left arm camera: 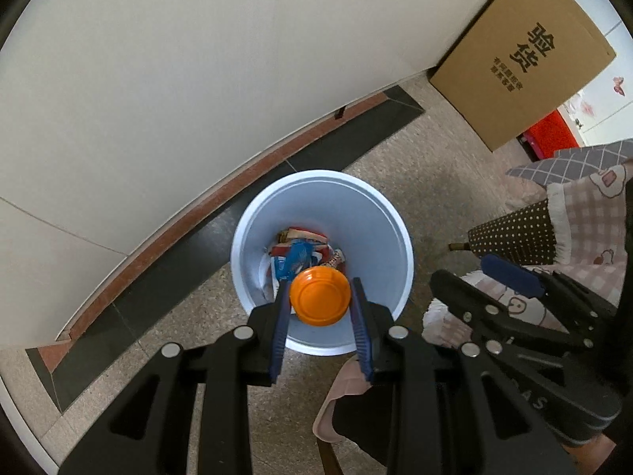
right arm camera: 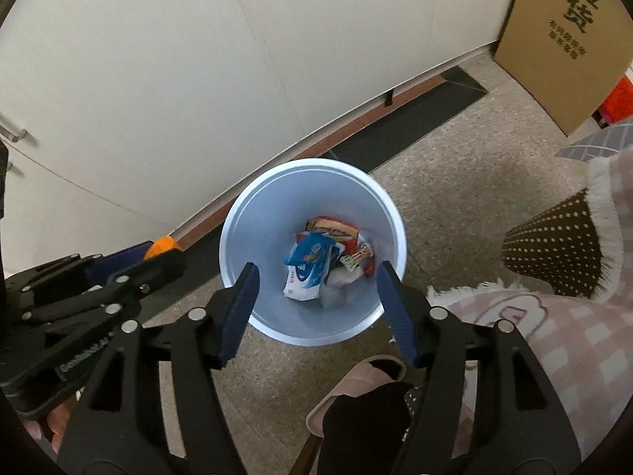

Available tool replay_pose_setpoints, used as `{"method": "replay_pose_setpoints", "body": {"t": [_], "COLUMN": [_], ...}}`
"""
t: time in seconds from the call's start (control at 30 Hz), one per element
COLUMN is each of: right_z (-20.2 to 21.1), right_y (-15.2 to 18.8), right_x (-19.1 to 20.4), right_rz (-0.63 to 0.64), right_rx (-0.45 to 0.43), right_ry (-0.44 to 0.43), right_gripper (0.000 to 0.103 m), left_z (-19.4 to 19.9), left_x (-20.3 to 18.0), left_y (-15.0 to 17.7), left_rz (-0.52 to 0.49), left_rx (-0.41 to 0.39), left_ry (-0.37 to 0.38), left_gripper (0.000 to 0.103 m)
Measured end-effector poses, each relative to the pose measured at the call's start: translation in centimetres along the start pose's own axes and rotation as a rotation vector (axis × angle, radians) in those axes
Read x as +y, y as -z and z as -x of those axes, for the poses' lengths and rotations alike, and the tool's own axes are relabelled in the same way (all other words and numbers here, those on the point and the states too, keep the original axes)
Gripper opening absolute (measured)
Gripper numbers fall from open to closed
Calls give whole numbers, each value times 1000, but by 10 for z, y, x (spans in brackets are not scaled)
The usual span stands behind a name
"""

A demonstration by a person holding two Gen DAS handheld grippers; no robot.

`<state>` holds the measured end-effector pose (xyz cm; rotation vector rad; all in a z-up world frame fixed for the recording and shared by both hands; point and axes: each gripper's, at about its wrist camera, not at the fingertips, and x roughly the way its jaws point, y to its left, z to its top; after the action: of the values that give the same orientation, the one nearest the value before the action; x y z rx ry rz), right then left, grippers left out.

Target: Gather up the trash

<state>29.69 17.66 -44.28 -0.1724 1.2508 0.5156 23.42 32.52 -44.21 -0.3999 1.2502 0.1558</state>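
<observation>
- slipper (right arm camera: 356, 388) and dark sock of the person sit nearest, at the bottom edge of both views, just beside the bin.
- left tongs (left arm camera: 319, 297) grip an orange lid (left arm camera: 319, 297) between the blue pads; the jaws stand only partly apart, pressed on the lid's rim from either side.
- lid faces the left camera flat-on, so its round face hides part of the trash below it.
- right tongs (right arm camera: 316, 277) stand wide with nothing between the pads; no item hangs from them.
- bin (right arm camera: 253, 213), pale blue and round, stands on the speckled floor directly under both pairs of tongs.
- wrappers (right arm camera: 312, 269) lie at the bottom of the bin, a blue and white packet on top, red and green ones beside it.
- lid hangs above the near part of the bin's mouth, inside the rim as the left view shows it; the left hand is the one that matters next, and a plain release looks enough to drop the lid in.
- risk, as i judge it: the lid is near the front rim and could clip it.
- wall (left arm camera: 198, 79) and a cardboard box (left arm camera: 522, 63) stand beyond the bin, well apart from it.
</observation>
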Motion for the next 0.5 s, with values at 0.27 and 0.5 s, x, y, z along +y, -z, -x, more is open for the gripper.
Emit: {"method": "replay_pose_setpoints", "body": {"t": [0.27, 0.5], "right_z": [47, 115], "right_y": [1, -13], "right_x": [-3, 0], "right_rz": [-18, -57], "right_rx": [-128, -234], "right_ry": [90, 11], "right_gripper": [62, 64], "left_z": [6, 41], "left_x": [-20, -25], "left_y": [-11, -23], "left_rz": [-32, -2], "left_rx": [-14, -101], "left_ry": [18, 34], "left_gripper": [29, 64]}}
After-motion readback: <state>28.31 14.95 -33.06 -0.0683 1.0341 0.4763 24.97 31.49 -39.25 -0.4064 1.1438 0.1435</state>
